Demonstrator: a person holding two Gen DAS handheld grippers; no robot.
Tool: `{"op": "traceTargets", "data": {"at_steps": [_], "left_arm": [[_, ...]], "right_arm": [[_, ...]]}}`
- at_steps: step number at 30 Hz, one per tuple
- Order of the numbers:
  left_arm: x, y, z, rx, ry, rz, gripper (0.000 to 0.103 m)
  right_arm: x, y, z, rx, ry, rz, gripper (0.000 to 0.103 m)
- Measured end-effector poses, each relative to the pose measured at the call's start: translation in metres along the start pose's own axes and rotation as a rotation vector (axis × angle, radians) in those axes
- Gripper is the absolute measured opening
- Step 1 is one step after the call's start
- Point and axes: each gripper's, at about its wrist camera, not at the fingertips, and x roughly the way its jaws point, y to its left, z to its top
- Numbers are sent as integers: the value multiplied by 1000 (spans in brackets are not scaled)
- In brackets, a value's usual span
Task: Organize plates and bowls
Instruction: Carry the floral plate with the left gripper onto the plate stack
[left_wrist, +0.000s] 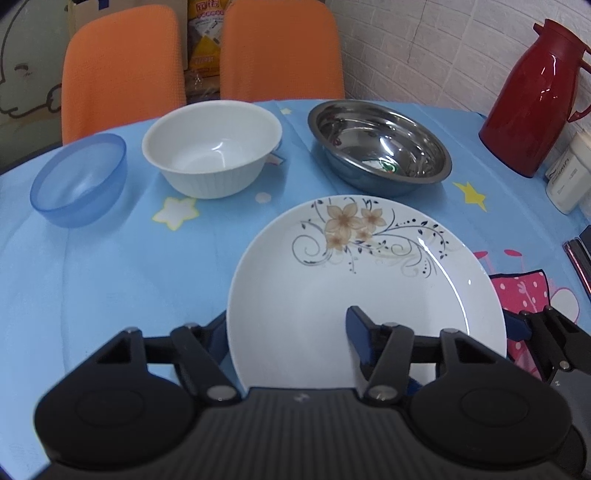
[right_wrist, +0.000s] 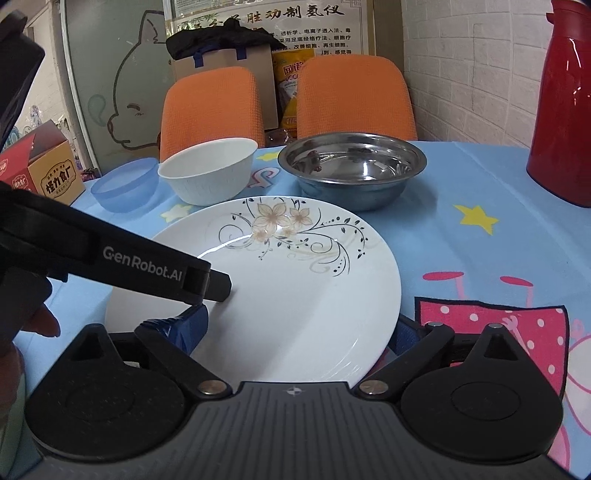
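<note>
The floral plate (left_wrist: 365, 280) lies on the worktop (left_wrist: 122, 273), nearest the cameras. Both grippers' jaws stand wide open, each straddling the plate's rim: left gripper (left_wrist: 286, 332), right gripper (right_wrist: 299, 326). Beyond it sit the blue bowl (left_wrist: 79, 181), white bowl (left_wrist: 212, 147) and steel bowl (left_wrist: 380, 146).

Two low, close wrist views across the plate (left_wrist: 369, 280) toward shared bowls and orange chairs (right_wrist: 354, 96).
</note>
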Motion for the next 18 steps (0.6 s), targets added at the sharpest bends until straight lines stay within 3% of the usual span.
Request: {"op": "traceTargets", "data": {"at_steps": [18], "left_arm": [[-83,15,-40,-20,-95,-5,53]], "right_arm": [[-64,46,-12,-20,-95,-9,86]]}}
